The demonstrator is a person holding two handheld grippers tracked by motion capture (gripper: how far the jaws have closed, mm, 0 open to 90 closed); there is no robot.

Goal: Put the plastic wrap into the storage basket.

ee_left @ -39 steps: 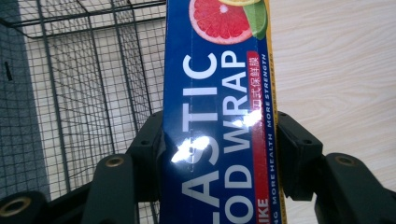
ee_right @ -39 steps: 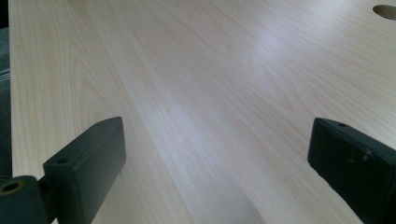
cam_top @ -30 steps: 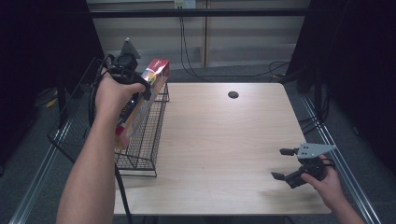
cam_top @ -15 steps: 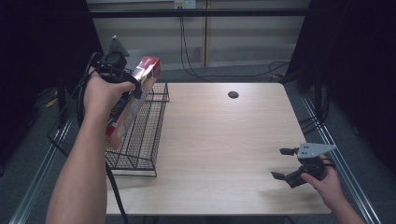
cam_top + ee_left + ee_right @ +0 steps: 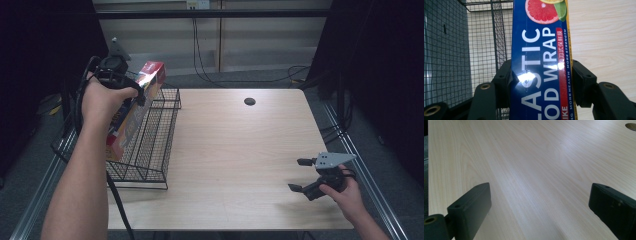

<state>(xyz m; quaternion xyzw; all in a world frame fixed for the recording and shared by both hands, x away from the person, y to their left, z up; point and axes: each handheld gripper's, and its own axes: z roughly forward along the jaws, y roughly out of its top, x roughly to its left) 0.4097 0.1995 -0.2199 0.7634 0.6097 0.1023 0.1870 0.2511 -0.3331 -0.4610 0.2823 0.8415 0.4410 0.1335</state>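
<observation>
Two grippers here: the left gripper (image 5: 541, 82) has its fingers clamped on a plastic wrap box (image 5: 541, 62), label readable up close; from above the box (image 5: 134, 112) slants over the wire basket (image 5: 152, 145), long axis running away. The right gripper (image 5: 303, 175), fingers spread, sits low over the desk (image 5: 235, 150).

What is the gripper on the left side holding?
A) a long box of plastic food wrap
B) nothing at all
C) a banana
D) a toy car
A: the left gripper has its black jaws pressed on both sides of a long blue plastic wrap box, held up over the wire basket.
</observation>
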